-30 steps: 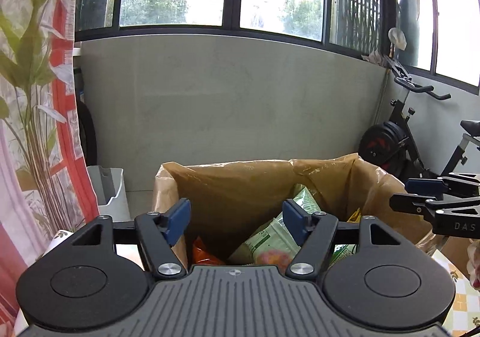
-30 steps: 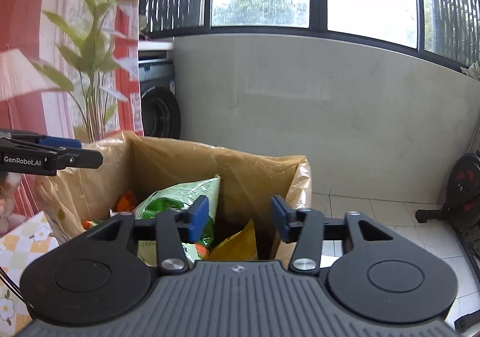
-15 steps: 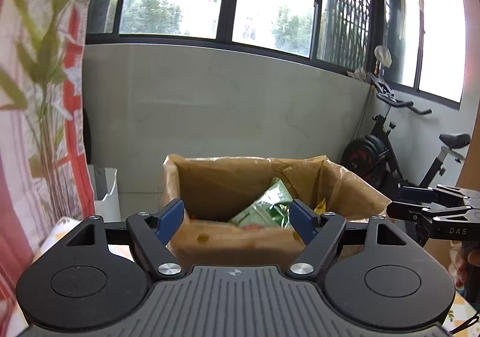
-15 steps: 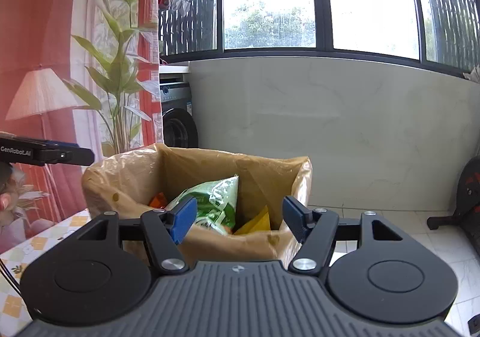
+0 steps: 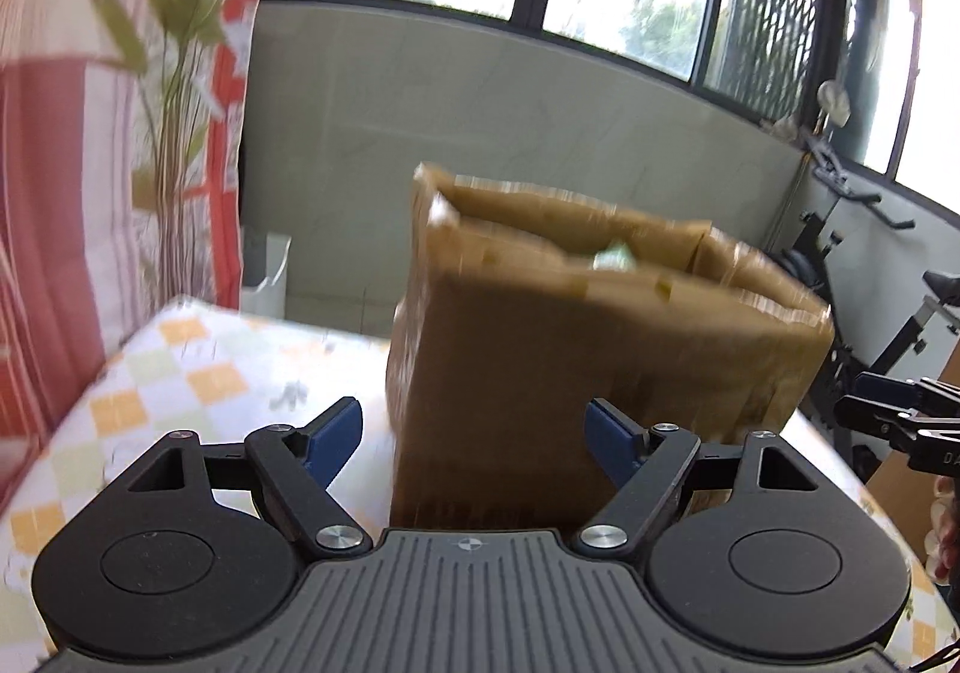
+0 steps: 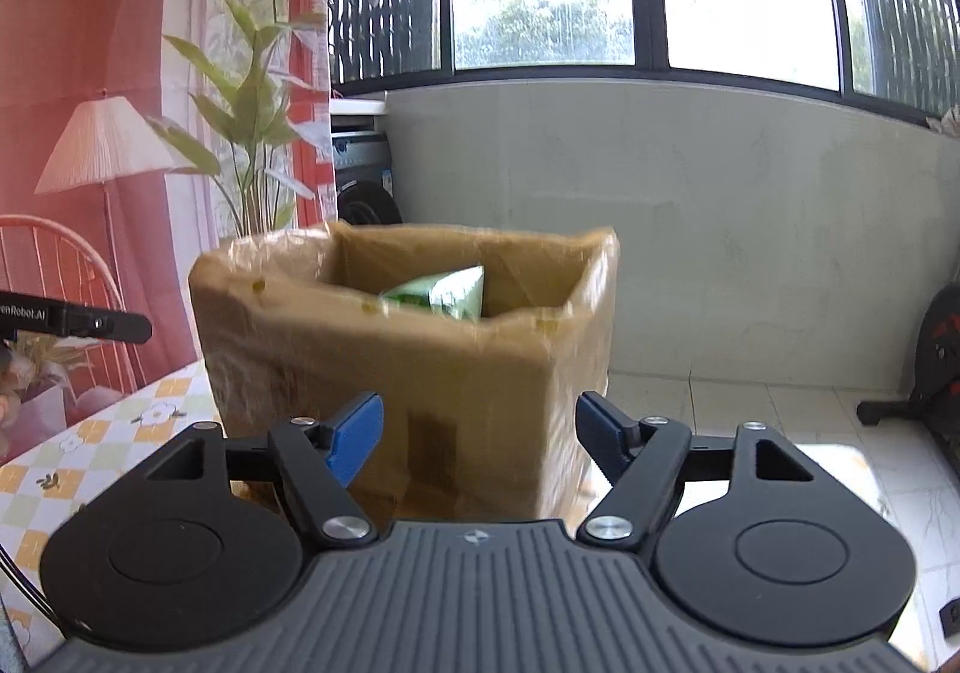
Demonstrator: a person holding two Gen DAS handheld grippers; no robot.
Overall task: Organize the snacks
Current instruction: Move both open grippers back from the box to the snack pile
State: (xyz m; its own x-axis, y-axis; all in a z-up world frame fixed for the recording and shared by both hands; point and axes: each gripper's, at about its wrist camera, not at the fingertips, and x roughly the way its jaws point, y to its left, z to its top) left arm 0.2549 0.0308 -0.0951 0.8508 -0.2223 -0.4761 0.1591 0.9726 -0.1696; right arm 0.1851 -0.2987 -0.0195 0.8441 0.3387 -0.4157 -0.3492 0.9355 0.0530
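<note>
A brown cardboard box [image 5: 576,373] lined with clear plastic stands on the checked tablecloth [image 5: 198,367]. It also shows in the right wrist view [image 6: 420,373]. A green snack bag [image 6: 447,296] sticks up inside it; only its tip [image 5: 612,257] shows in the blurred left wrist view. My left gripper [image 5: 474,436] is open and empty, just in front of the box's near wall. My right gripper [image 6: 480,433] is open and empty, also in front of the box. Each gripper's tip shows at the edge of the other's view.
A red printed curtain with a plant pattern [image 6: 150,145] hangs at the left. An exercise bike [image 5: 870,277] stands on the tiled floor at the right. A grey wall [image 6: 690,217] with windows lies behind the box. The table's right edge [image 5: 852,469] is near the box.
Both grippers have pulled back and down from above the box opening. The box now shows from the side, with most snacks hidden behind its wall. Both jaws stay open.
</note>
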